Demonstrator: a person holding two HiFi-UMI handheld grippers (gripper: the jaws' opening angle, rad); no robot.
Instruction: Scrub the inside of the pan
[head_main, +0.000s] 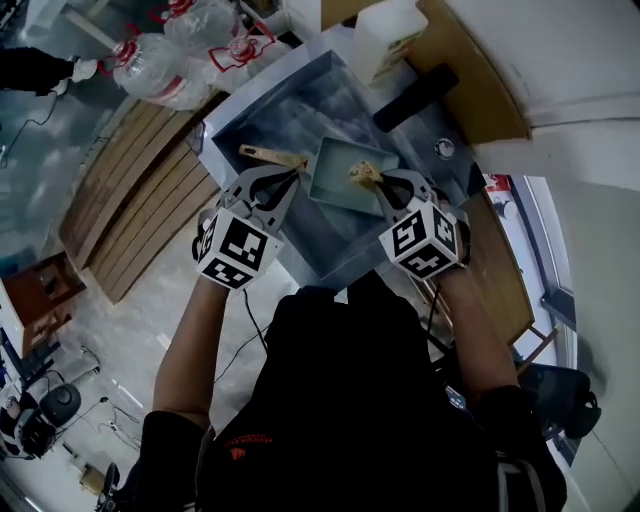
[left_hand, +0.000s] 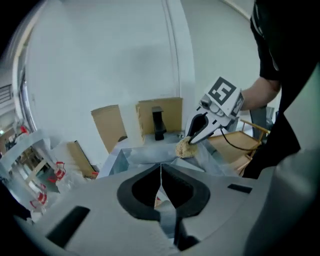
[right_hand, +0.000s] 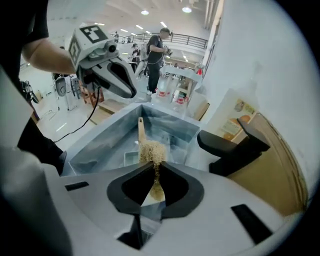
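Pan (head_main: 338, 182) is a shallow square-ish tray, teal-grey, lying flat in the bottom of the sink (head_main: 290, 105), towards the faucet side. Its wooden handle (head_main: 270, 155) points out to the person's left. Right gripper (head_main: 380, 183) is clamped on a tan fibrous scrub pad (head_main: 363, 172). Its own view shows the pads nearly together with the tuft pinched between them, and the pad sits over the pan's near-right part. I can't tell if it touches the metal. Left gripper (head_main: 288, 180) hangs just beside the handle's pan end with its jaws pressed together. A tan sliver shows low in the gap and I can't tell what it is; from the right gripper view it looks held above the handle, not on it. The sink is a deep grey-blue box with steep walls. A black faucet (head_main: 415, 97) reaches over the far-right corner and a round metal fitting (head_main: 444, 148) sits on the rim near it. Cardboard (head_main: 480, 80) backs the sink against a white wall. On the left are wooden slats (head_main: 140, 200) on a pale floor, with water bottles (head_main: 160, 60) beyond. The pan fills about half the basin — open sink floor on the handle side and towards the person.
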